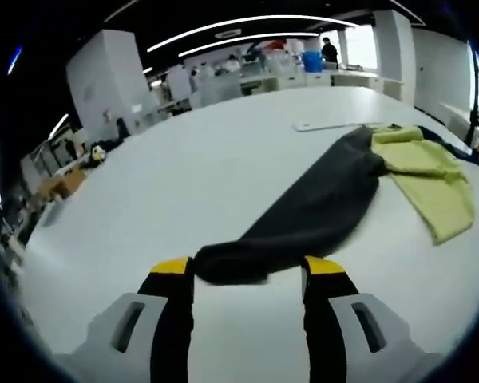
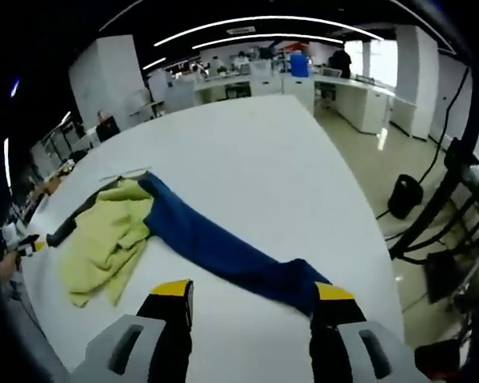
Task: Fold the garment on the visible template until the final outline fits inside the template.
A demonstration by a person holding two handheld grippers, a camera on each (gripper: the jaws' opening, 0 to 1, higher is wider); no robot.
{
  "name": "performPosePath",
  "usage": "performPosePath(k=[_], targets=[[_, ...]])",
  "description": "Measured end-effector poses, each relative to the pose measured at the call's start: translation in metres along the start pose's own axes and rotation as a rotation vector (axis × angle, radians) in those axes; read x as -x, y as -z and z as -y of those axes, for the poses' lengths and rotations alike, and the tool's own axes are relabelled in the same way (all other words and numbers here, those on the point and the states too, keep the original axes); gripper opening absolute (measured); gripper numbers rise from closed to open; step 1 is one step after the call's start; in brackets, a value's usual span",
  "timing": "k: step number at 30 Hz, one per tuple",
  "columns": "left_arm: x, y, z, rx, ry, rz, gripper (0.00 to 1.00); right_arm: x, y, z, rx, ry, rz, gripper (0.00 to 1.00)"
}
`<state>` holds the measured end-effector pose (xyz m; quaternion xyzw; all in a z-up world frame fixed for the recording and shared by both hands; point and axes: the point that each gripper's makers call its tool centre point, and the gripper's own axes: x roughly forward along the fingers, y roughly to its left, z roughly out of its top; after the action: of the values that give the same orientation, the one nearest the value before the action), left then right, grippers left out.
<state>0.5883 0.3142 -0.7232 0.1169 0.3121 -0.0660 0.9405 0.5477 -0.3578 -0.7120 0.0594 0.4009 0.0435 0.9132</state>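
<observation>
My left gripper point(image 1: 248, 271) holds the garment's dark sleeve point(image 1: 303, 215) and my right gripper point(image 2: 254, 294) its blue sleeve point(image 2: 223, 251) on the white table point(image 1: 184, 175), jaws wide around the cloth, so I fear either end may slip out and crumple the fold.

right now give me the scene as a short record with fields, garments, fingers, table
surface: white table
dark grey garment: stretched out long, its near end between the left gripper fingers
blue garment: stretched out long, its near end at the right gripper fingers
yellow-green garment: crumpled at the far ends of both
grip: cannot tell whether either gripper is shut on cloth
template: a thin flat pale sheet beyond the garments may be it
</observation>
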Motion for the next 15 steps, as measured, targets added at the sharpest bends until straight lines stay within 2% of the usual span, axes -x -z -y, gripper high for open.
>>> performPosePath(k=[2,8,11,15], targets=[[0.002,0.0,0.011,0.014,0.046,-0.001,0.56,0.002,-0.001,-0.011,0.021,-0.028,0.005,0.6],[0.01,-0.007,0.039,-0.048,0.138,0.036,0.62,0.007,-0.005,-0.045,0.071,-0.108,0.02,0.63],[0.015,-0.004,0.059,-0.017,0.208,0.022,0.62,0.007,-0.003,-0.06,0.094,-0.154,0.021,0.67],[0.02,-0.005,0.076,-0.019,0.251,0.041,0.64,0.009,-0.001,-0.086,0.137,-0.219,0.021,0.7]])
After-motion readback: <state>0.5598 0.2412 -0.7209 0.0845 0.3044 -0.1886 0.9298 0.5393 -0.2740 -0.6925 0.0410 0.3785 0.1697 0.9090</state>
